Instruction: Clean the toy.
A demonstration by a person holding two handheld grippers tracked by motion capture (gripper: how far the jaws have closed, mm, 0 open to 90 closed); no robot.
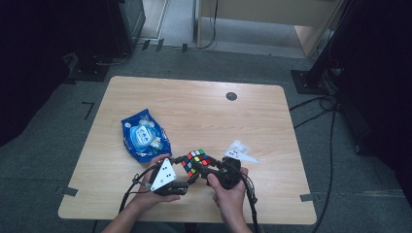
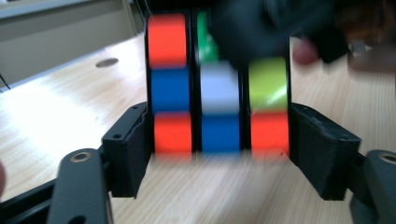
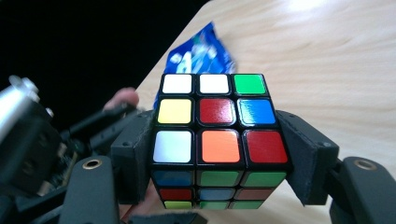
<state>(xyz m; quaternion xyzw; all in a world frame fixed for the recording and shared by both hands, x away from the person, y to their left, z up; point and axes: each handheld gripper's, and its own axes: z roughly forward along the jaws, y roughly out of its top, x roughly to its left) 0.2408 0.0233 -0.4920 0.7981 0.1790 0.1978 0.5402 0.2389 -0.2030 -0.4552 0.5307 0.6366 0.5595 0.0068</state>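
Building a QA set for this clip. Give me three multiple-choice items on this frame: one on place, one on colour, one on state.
1. Where does the blue packet lie relative to the cube?
A. to its left, farther up the table
B. under it
C. to its right

2. In the right gripper view, the centre sticker of the cube's top face is:
A. yellow
B. red
C. white

3. The left gripper is:
A. open, away from the cube
B. shut on the cube
C. shut on the packet

Answers:
1 A, the high view shows it left.
2 B, the middle square is red.
3 B, both jaws press the cube's sides.
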